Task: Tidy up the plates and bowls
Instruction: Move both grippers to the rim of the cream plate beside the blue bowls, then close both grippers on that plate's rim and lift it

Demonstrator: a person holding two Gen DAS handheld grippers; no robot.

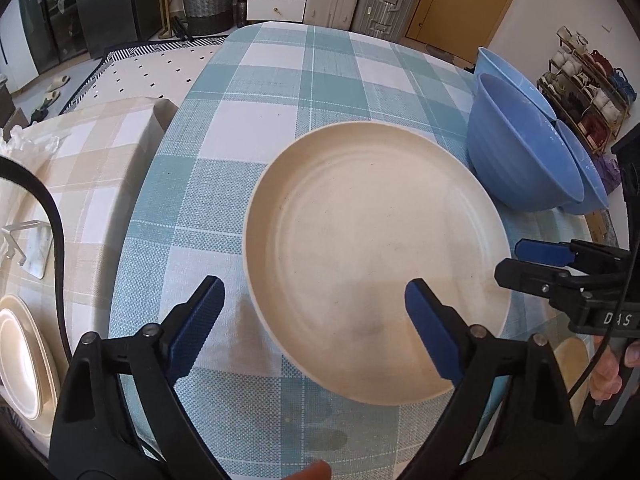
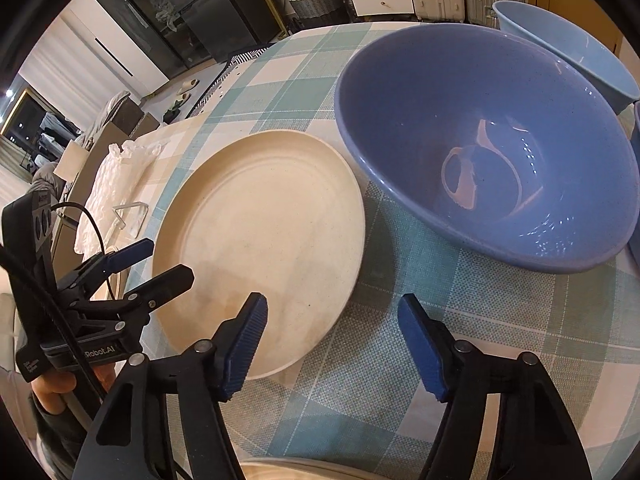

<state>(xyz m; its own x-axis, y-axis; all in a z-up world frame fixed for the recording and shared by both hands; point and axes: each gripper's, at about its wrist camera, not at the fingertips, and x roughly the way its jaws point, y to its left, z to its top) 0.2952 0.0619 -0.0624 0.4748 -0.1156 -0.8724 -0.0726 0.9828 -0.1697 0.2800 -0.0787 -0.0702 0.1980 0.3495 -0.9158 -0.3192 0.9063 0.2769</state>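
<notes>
Hovering my left gripper (image 1: 314, 308) and right gripper (image 2: 332, 328), both spread apart and empty, I see the cream plate (image 1: 376, 260) lying flat on the checked tablecloth (image 1: 248, 92) beside the blue bowl (image 2: 488, 152).

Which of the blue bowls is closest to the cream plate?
The darker periwinkle bowl, right beside the plate; the paler blue bowl sits behind it.

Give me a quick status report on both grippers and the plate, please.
Left gripper open, over cream plate. Right gripper open, at plate's near edge. Plate flat on tablecloth, ungripped. Blue bowl close beside it.
</notes>
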